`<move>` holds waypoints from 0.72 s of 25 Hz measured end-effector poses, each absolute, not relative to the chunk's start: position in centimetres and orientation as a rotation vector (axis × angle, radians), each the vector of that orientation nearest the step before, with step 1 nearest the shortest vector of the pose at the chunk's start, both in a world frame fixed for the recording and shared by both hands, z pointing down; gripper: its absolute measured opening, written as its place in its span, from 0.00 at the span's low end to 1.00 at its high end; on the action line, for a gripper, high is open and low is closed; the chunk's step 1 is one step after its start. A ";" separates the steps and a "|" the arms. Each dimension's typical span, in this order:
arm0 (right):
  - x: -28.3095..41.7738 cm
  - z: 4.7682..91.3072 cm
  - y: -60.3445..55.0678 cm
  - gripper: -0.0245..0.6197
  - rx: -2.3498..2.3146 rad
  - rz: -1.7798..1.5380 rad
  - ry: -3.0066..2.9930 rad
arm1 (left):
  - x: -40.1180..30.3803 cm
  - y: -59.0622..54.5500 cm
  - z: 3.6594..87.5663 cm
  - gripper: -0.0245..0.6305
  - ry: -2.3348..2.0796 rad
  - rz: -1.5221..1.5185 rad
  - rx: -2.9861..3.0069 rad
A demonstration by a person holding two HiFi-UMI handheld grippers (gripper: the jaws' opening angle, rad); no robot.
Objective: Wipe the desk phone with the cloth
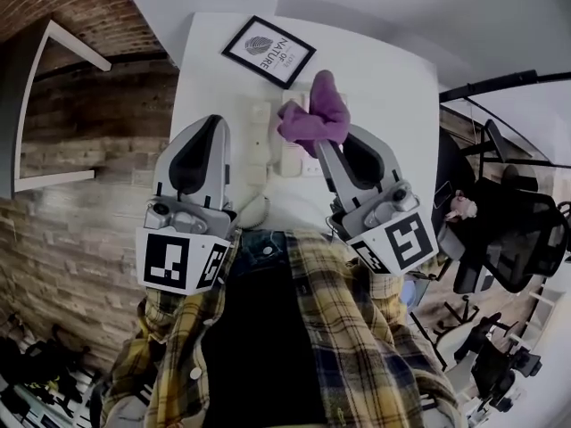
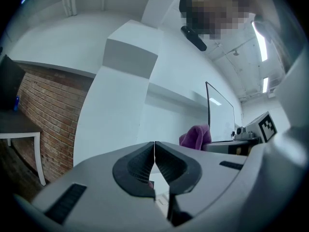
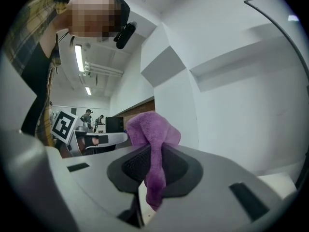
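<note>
your right gripper [image 3: 152, 164] has its jaws pinched on the purple cloth [image 3: 150, 127], which bunches up above them and hangs down through the gap. your left gripper [image 2: 154, 159] has its jaws pressed together on nothing. in the head view the cloth is over the white desk phone [image 1: 260, 141], which lies on the white desk [image 1: 393, 74] near a framed print [image 1: 268, 50].

Two: left tongs [image 2: 154, 147], right tongs [image 3: 153, 151]; one cloth [image 1: 312, 114], one desk phone [image 1: 260, 141], one framed print [image 1: 268, 50], perhaps two chairs [image 1: 505, 228].
</note>
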State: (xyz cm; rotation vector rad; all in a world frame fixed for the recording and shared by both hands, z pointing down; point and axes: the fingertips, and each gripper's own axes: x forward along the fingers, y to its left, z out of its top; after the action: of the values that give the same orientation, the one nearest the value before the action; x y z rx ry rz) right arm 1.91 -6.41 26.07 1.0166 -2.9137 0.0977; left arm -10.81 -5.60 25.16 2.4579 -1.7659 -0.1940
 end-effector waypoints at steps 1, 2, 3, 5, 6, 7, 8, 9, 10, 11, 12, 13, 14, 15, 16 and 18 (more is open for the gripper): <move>2.0 26.2 -6.4 0.13 1.019 0.092 -2.905 | -10.8 -5.6 25.2 0.06 -1.764 -0.191 2.458; 2.1 26.3 -6.5 0.13 1.020 0.089 -2.898 | -10.7 -5.6 25.2 0.06 -1.761 -0.187 2.460; 2.2 26.5 -6.5 0.13 1.020 0.091 -2.893 | -10.7 -5.6 25.3 0.06 -1.757 -0.184 2.462; 2.2 26.7 -6.4 0.13 1.021 0.094 -2.887 | -10.5 -5.7 25.3 0.06 -1.749 -0.179 2.470; 2.2 26.8 -6.4 0.13 1.021 0.095 -2.885 | -10.5 -5.7 25.3 0.06 -1.745 -0.177 2.473; 2.2 26.9 -6.3 0.13 1.022 0.095 -2.884 | -10.5 -5.6 25.4 0.06 -1.742 -0.176 2.476; 2.2 27.0 -6.2 0.13 1.021 0.097 -2.883 | -10.5 -5.6 25.4 0.06 -1.740 -0.176 2.479; 2.2 27.0 -6.2 0.13 1.020 0.100 -2.883 | -10.5 -5.6 25.4 0.06 -1.738 -0.175 2.480; 2.2 27.1 -6.1 0.13 1.018 0.105 -2.884 | -10.5 -5.6 25.4 0.06 -1.737 -0.174 2.481; 2.3 27.1 -6.1 0.13 1.016 0.112 -2.886 | -10.5 -5.7 25.4 0.06 -1.737 -0.173 2.481; 2.3 27.1 -6.1 0.13 1.015 0.118 -2.888 | -10.5 -5.7 25.4 0.06 -1.737 -0.171 2.480; 2.4 27.1 -6.1 0.13 1.016 0.120 -2.890 | -10.5 -5.8 25.5 0.06 -1.736 -0.169 2.479; 2.4 27.0 -6.1 0.13 1.017 0.120 -2.890 | -10.5 -5.8 25.5 0.06 -1.736 -0.167 2.478; 2.4 27.0 -6.1 0.13 1.018 0.120 -2.890 | -10.5 -5.9 25.5 0.06 -1.735 -0.167 2.477; 2.3 27.0 -6.1 0.13 1.018 0.122 -2.889 | -10.5 -5.9 25.6 0.06 -1.734 -0.166 2.477; 2.2 27.1 -6.1 0.13 1.018 0.126 -2.890 | -10.6 -6.0 25.7 0.06 -1.733 -0.166 2.477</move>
State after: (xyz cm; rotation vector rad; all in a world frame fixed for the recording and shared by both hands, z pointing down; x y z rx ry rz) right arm 2.18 -6.11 27.09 1.0179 -2.8897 0.1260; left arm -10.65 -5.98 25.65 2.4774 -1.7329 -0.1656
